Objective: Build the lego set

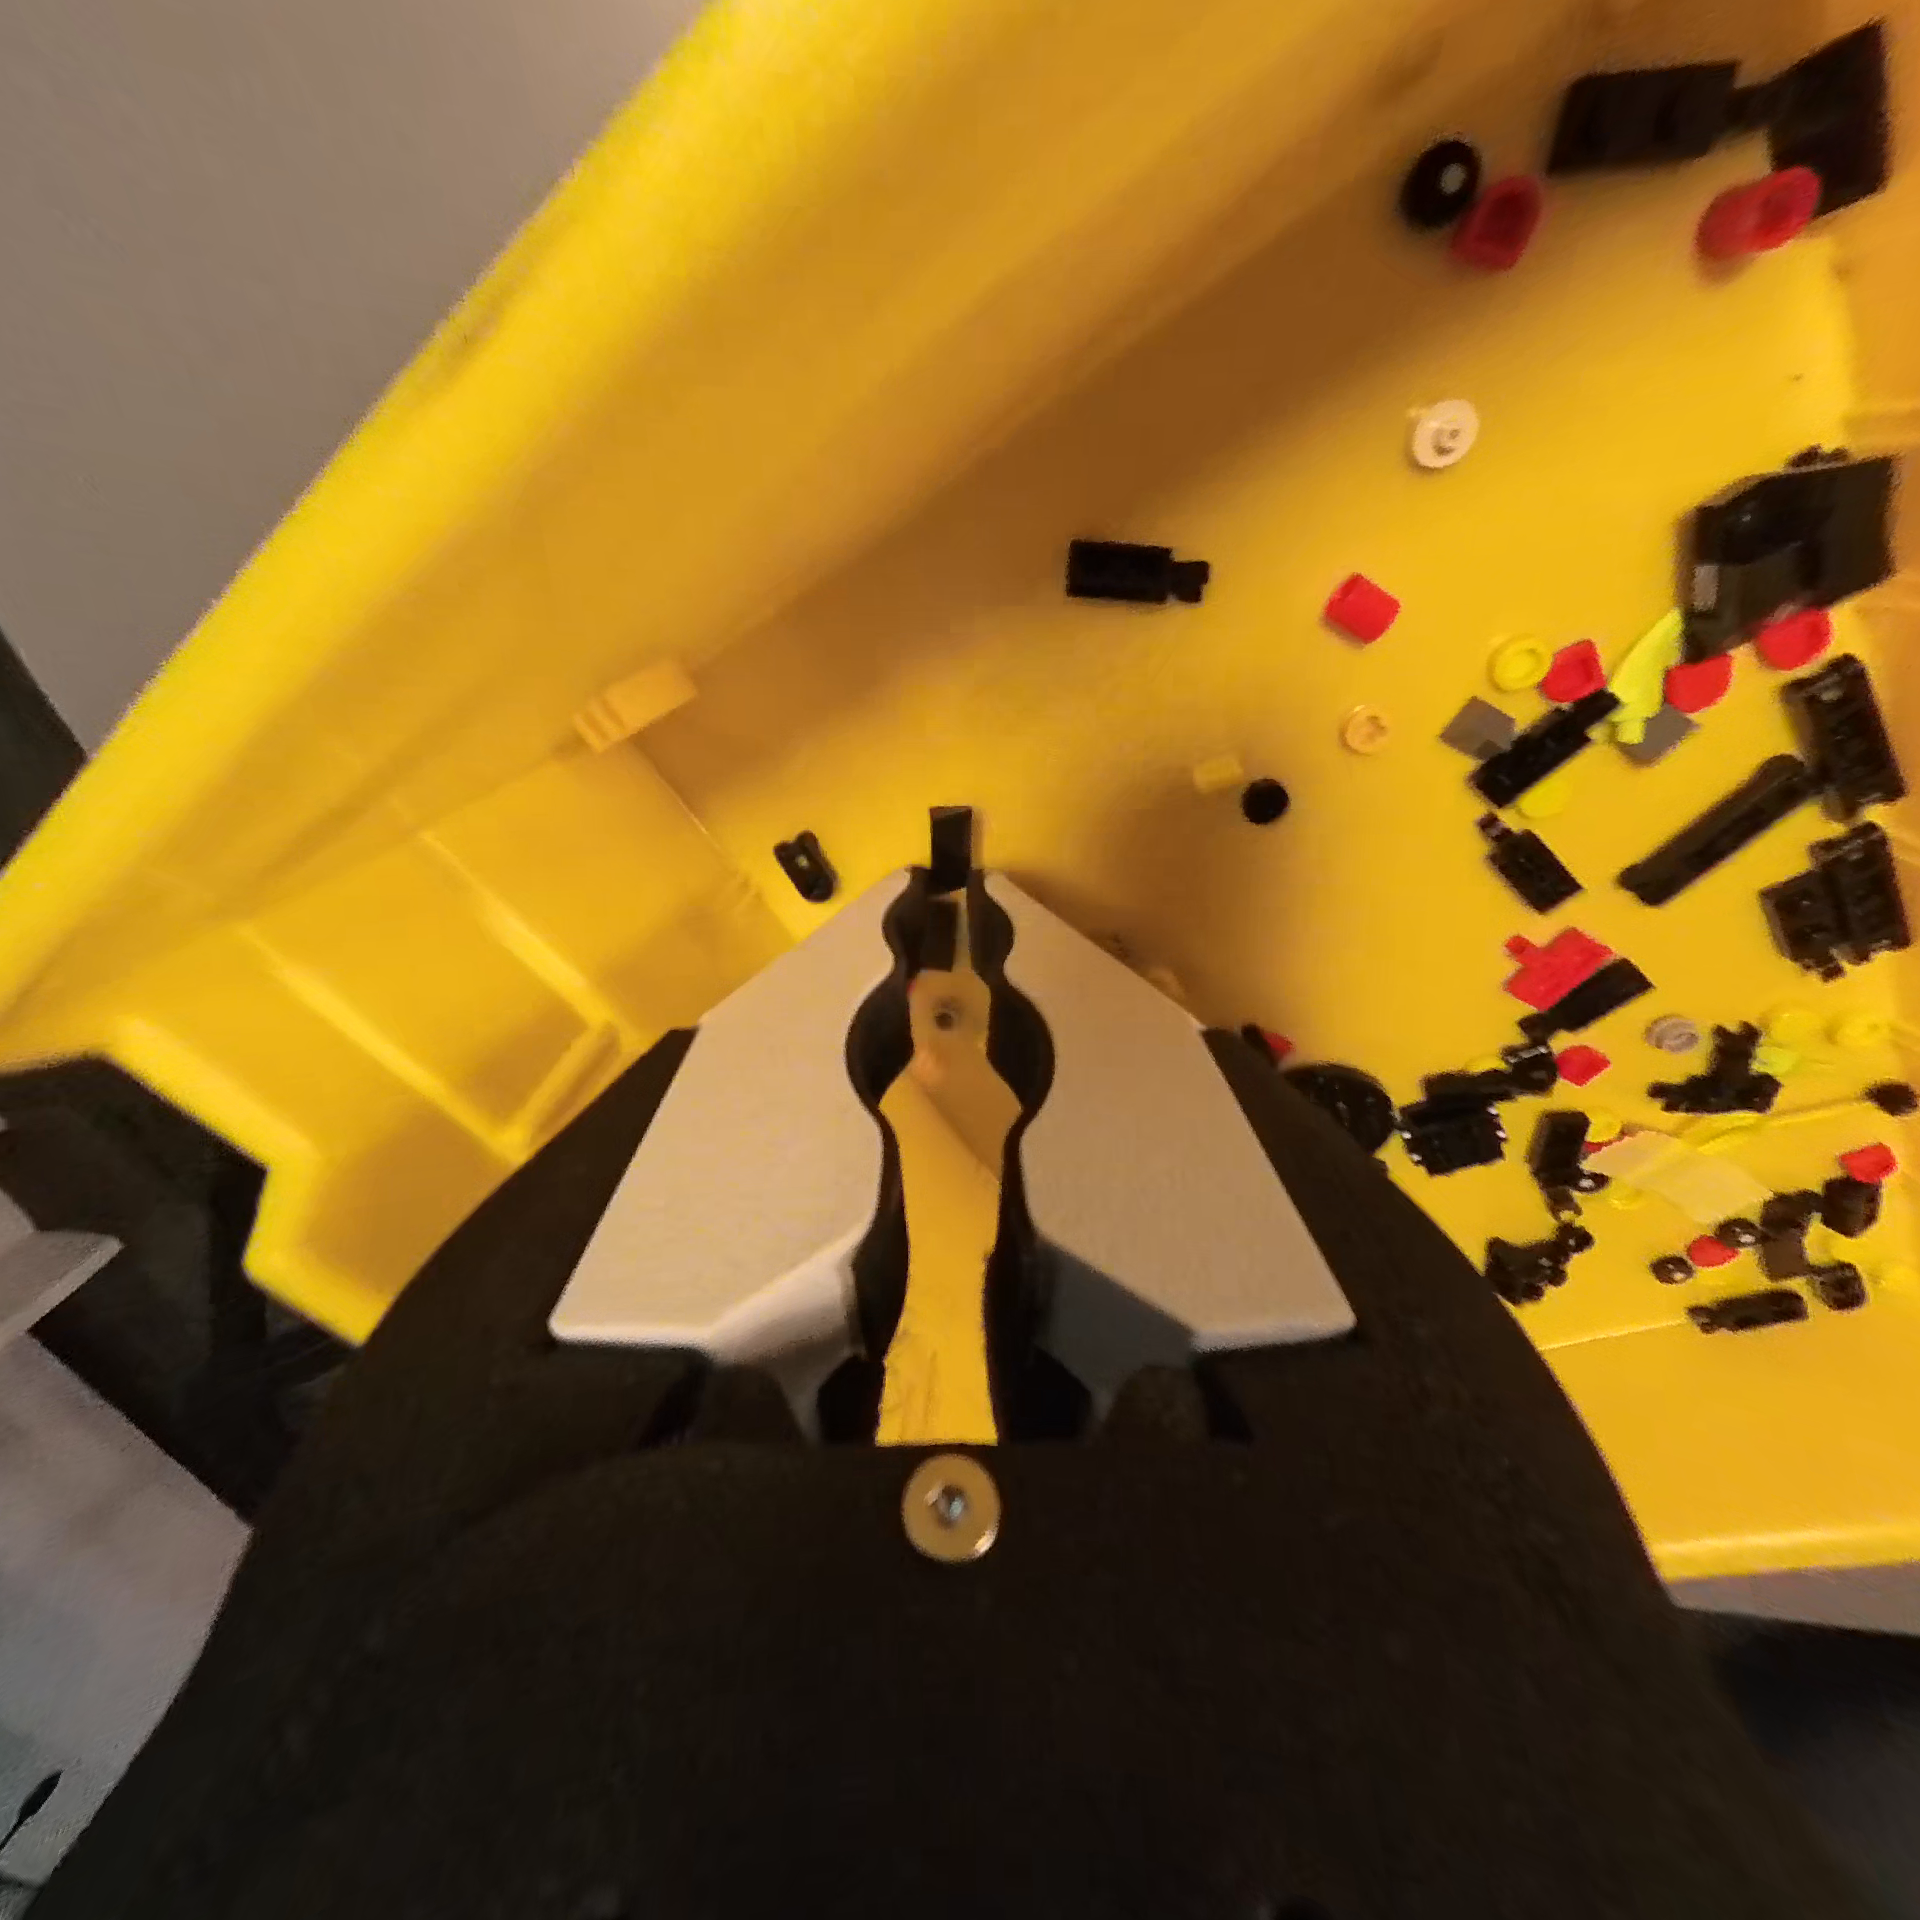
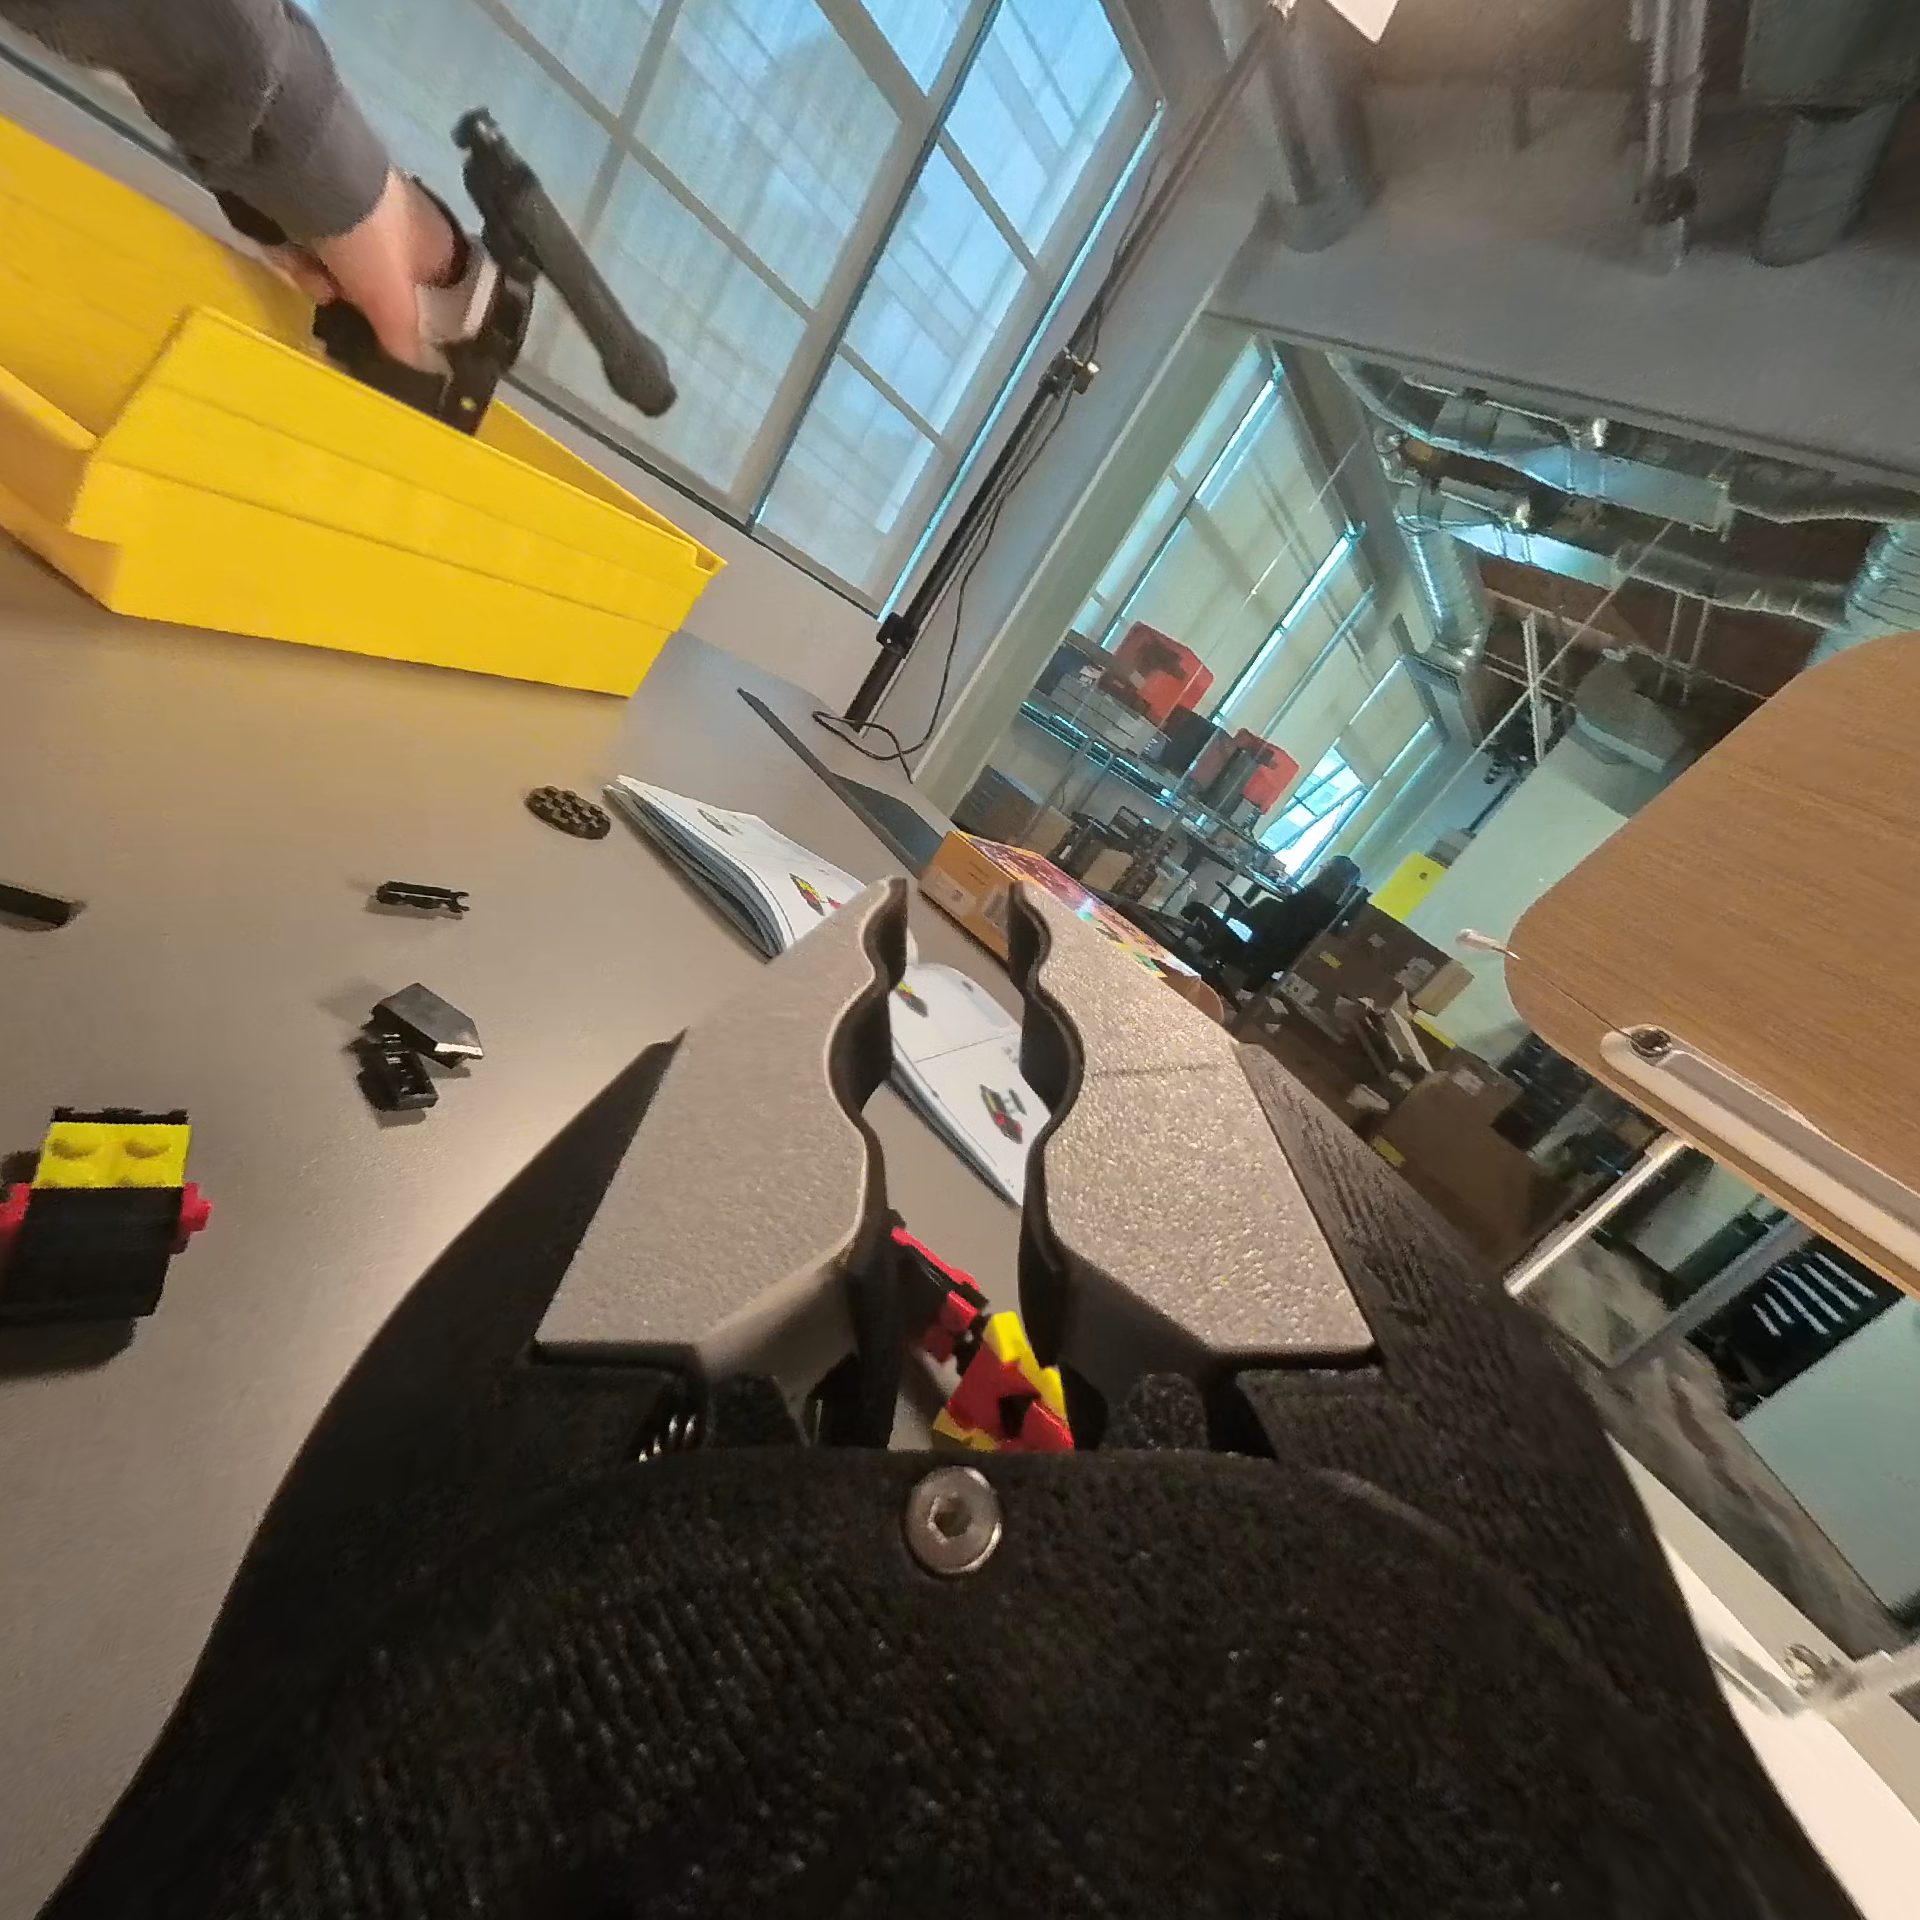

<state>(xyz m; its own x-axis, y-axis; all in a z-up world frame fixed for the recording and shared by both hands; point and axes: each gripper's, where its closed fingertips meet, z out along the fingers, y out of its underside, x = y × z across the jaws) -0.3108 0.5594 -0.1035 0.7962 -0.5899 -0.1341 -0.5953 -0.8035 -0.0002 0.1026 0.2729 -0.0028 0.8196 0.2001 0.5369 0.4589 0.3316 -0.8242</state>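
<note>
In the left wrist view my left gripper hangs over the yellow bin. Its fingertips are shut on a small black lego piece that sticks out past them. Many loose black, red and yellow pieces lie on the bin floor to the right. The right wrist view shows that gripper far off, held by a hand over the bin. My right gripper is low over the grey table. Its tips stand apart with nothing between them. A red, yellow and black lego assembly is gripped deep between its fingers.
A yellow-and-black build, black pieces, a black clip and a round black plate lie on the table to the left. An open booklet and a box lie ahead. A wooden tabletop is at the right. Spacing between my two grippers at the tips: around 50 cm.
</note>
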